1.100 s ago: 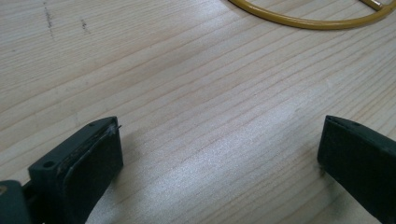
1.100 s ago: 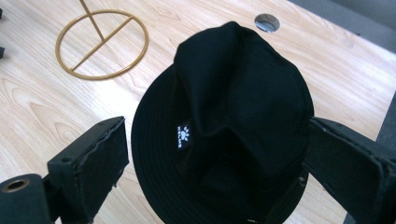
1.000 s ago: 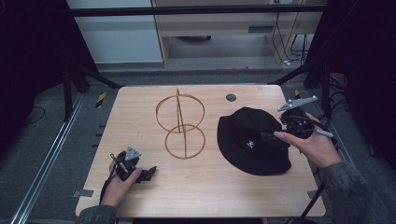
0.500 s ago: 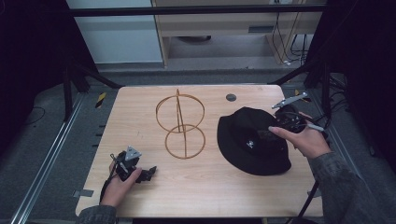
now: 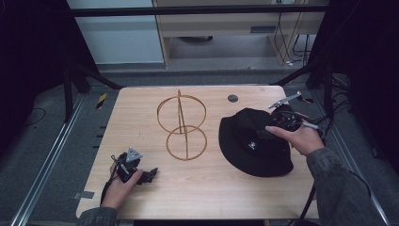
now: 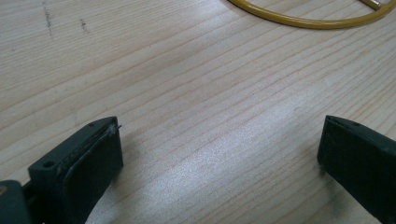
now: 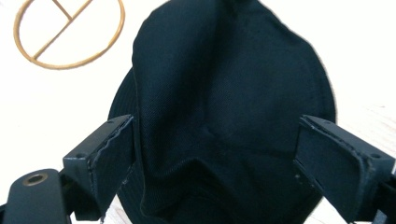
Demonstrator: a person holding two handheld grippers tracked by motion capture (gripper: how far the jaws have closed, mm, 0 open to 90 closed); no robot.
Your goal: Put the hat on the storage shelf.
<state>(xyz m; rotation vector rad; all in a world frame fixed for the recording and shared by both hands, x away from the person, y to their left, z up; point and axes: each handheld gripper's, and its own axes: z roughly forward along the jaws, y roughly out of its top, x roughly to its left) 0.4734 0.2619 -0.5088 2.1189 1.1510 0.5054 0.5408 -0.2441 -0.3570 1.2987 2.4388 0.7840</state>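
A black bucket hat (image 5: 249, 141) lies on the right half of the wooden table (image 5: 211, 193). My right gripper (image 5: 266, 133) reaches over the hat's right side. In the right gripper view the hat's crown (image 7: 224, 93) rises between the wide-set jaws of the right gripper (image 7: 215, 126). These jaws have just been closing a little and stand open around the crown. A gold wire stand (image 5: 182, 127) with two rings is at the table's middle. My left gripper (image 5: 151, 173) rests on the table at the front left, open, with bare wood between the jaws of this left gripper (image 6: 219, 123).
A small dark disc (image 5: 232, 98) is set in the table near its far edge. The stand's lower ring (image 6: 308, 21) lies just beyond the left gripper, and a ring (image 7: 70, 35) shows past the hat. Black frame posts (image 5: 70, 84) flank the table.
My right hand has moved left and down onto the hat, so the gripper now straddles its crown. The left hand and the wire stand have stayed put.
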